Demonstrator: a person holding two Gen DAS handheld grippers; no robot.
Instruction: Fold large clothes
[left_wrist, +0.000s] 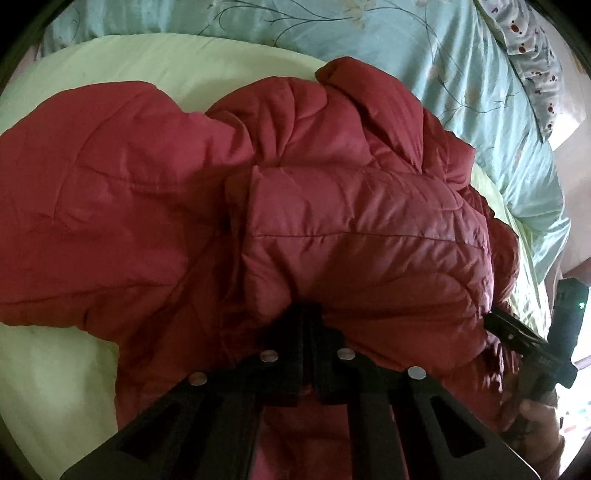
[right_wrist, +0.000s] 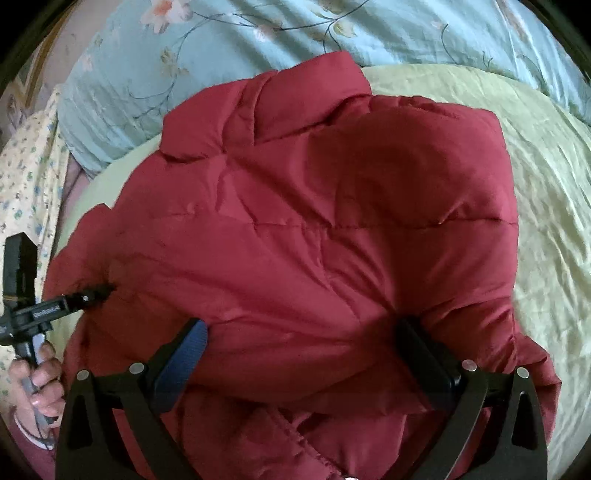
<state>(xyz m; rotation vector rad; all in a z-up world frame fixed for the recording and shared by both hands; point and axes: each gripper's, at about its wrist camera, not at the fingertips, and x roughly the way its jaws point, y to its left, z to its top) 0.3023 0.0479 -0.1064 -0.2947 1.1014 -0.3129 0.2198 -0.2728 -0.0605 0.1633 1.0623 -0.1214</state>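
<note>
Presently, the red puffer jacket (right_wrist: 295, 229) lies bunched on the pale green sheet (right_wrist: 546, 221) of the bed, its collar toward the blue floral bedding (right_wrist: 258, 37). My left fingers (left_wrist: 308, 314) are clenched on a fold of jacket fabric near its edge — pinched tight. My right fingers (right_wrist: 306, 350) stand spread wide, released, straddling a puffed section — the pads not pressing it.

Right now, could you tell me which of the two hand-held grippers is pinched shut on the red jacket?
The left hand-held gripper: its fingers are closed on the red jacket, while the right hand-held gripper stands wide open.
</note>
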